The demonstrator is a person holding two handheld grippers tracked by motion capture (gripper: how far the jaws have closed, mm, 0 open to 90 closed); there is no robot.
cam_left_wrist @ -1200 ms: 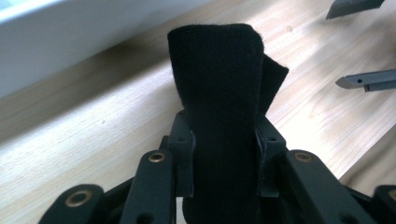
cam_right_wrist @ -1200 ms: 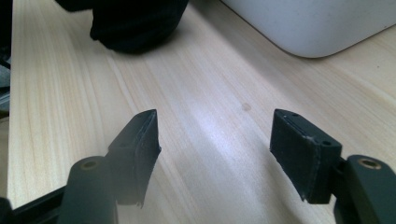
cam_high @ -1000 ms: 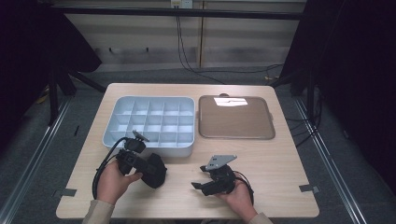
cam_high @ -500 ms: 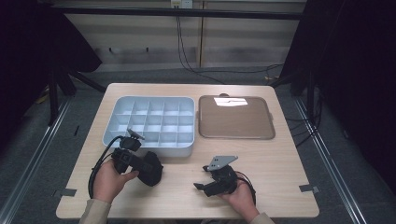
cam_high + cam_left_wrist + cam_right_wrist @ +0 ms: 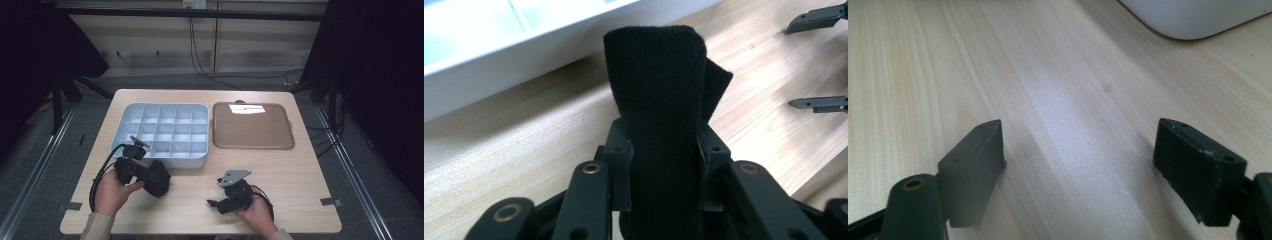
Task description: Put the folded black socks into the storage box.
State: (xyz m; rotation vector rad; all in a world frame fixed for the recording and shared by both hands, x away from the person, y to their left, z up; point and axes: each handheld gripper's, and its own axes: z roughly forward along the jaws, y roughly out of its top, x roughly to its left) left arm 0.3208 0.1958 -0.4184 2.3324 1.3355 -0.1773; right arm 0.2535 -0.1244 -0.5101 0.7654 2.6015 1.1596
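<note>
The left gripper point(image 5: 159, 181) clamps a folded black cloth point(image 5: 663, 115) between its fingers point(image 5: 619, 155), beside the white tray point(image 5: 165, 131). Its own view reveals the fold standing past the fingertips. The right gripper point(image 5: 1078, 165) is spread, with bare table point(image 5: 1063, 80) between its fingers.

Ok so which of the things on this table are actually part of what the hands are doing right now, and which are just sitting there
In use:
- black folded cloth, clamped in the left gripper
- white compartment box, just beyond the cloth, a likely destination
- right gripper, open and empty, low over the wooden table

Just lying about:
- brown tray, nothing on it
</note>
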